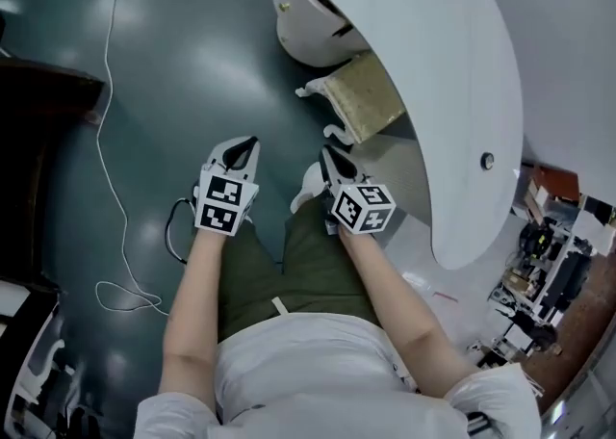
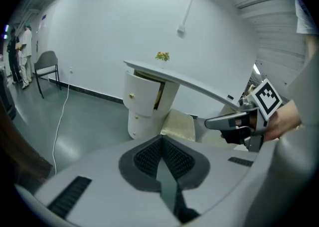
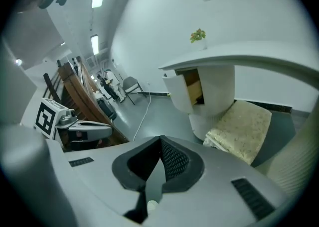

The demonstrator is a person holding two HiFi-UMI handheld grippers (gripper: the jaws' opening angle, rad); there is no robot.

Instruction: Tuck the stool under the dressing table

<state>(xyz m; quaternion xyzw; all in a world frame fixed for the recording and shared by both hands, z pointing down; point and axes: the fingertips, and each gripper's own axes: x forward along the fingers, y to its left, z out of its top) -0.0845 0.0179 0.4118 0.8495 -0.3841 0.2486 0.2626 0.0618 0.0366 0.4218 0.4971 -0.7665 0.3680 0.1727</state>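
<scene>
The stool (image 1: 364, 95) has a beige cushion and white legs; it stands partly beneath the white curved dressing table (image 1: 452, 90), next to the table's round drawer pedestal (image 1: 303, 18). My left gripper (image 1: 250, 144) and right gripper (image 1: 325, 151) are held side by side above the floor, short of the stool, both shut with nothing between the jaws. In the left gripper view the stool (image 2: 178, 124) lies ahead past the shut left gripper (image 2: 160, 140), with the right gripper (image 2: 222, 121) to its right. In the right gripper view the stool (image 3: 241, 126) sits right of the shut right gripper (image 3: 160, 142).
A white cable (image 1: 106, 158) trails over the dark green floor at the left. Dark wooden furniture (image 1: 38, 100) stands at the left edge, and cluttered equipment (image 1: 549, 264) at the right. A small plant (image 2: 162, 56) sits on the tabletop. A chair (image 2: 47, 64) and people stand by the far wall.
</scene>
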